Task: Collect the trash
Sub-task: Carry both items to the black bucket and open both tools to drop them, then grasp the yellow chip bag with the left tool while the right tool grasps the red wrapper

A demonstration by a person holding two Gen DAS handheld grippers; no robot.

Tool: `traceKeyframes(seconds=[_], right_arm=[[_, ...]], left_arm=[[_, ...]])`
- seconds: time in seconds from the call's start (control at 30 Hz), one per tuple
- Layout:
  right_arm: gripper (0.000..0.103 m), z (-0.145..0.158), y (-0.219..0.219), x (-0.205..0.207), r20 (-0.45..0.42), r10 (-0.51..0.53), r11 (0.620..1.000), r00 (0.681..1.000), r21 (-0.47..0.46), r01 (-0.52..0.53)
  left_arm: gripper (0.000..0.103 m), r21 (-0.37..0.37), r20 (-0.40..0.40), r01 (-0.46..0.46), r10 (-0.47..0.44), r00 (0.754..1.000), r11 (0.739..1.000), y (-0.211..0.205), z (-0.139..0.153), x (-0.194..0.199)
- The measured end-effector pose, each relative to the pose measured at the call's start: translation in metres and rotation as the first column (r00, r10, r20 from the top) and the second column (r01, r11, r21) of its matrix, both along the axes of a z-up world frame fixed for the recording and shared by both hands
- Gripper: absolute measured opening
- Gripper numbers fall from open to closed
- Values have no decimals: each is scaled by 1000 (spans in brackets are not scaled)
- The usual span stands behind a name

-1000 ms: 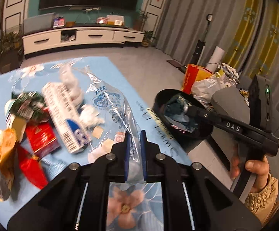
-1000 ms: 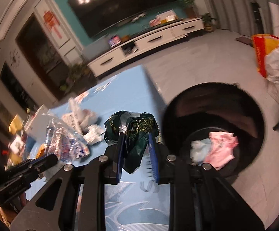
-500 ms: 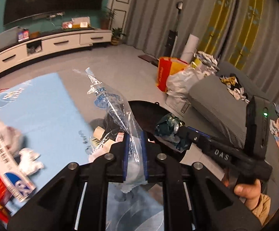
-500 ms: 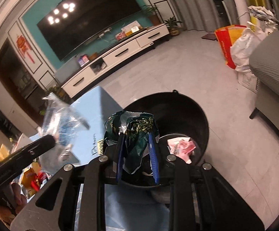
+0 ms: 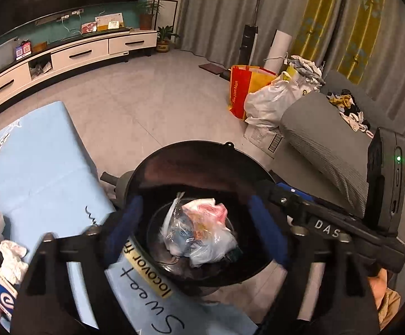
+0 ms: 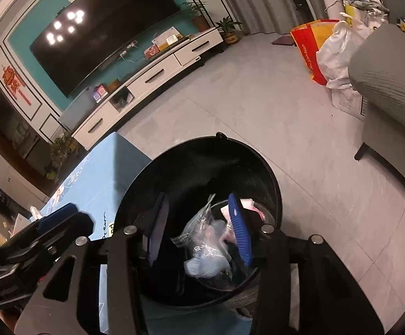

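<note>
Left wrist view: left gripper (image 5: pixel 195 231) over the black bin (image 5: pixel 202 150), jaws opening with nothing between them; clear plastic bag (image 5: pixel 202 234) lies released inside on other wrappers. Right gripper (image 6: pixel 199 229) also over the bin, jaws opening, empty, its load apparently among the bin's contents. Left to do: crumpled tissue (image 5: pixel 12 254) and packets at far left on the blue table (image 5: pixel 35 153).

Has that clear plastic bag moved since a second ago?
Yes. The clear plastic bag was over the blue table in the left gripper; now it lies inside the black bin beside it.
</note>
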State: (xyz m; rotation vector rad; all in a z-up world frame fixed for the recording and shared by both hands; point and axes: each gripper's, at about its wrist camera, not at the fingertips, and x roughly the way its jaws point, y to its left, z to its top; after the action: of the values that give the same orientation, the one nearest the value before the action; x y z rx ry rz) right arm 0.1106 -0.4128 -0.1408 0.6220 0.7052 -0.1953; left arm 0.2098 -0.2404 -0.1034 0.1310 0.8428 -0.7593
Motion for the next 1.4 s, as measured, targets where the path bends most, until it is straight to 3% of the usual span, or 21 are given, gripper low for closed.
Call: traceKeyframes(seconds=[0.13,0.4,0.63,0.77,0.97,1.13,1.23,1.3,1.33,1.4], right_arm=[[65,5,8,-13,-6,17,1000,1000,1,-17],[97,22,37,-40,-42,49,998,998,-37,-50],[100,43,80,-54,-68,104,989,992,-95,-110],[100,54,111,-59,-49,181,976,982,-113,-185],[100,65,165,-64,-2,367,928,930,-74,-366],[100,62,217,-62,-45,534,835,844,-130,-535],[100,59,246,-59,-76,593,787,801,-152,-597],[100,57,260,-58,-92,616,766,782,-160,-622],[100,55,268,-56,-101,630,753,770,-161,-638],[100,51,280,-52,-115,652,734,749,-152,-662]], left_arm=[[100,-28,-36,-41,40,999,999,24,0,-6],[100,-78,-79,-161,155,985,984,87,14,-41],[100,-145,-66,-242,234,970,960,138,31,-83],[100,-146,-59,-260,254,966,955,165,39,-100],[100,-176,13,-321,328,945,931,223,41,-133],[100,-95,37,-445,450,892,890,286,31,-152],[100,-51,52,-558,560,827,828,326,23,-157],[100,36,82,-627,622,778,779,343,15,-155],[100,64,93,-644,638,764,762,350,11,-155],[100,68,86,-655,649,756,753,359,6,-154]])
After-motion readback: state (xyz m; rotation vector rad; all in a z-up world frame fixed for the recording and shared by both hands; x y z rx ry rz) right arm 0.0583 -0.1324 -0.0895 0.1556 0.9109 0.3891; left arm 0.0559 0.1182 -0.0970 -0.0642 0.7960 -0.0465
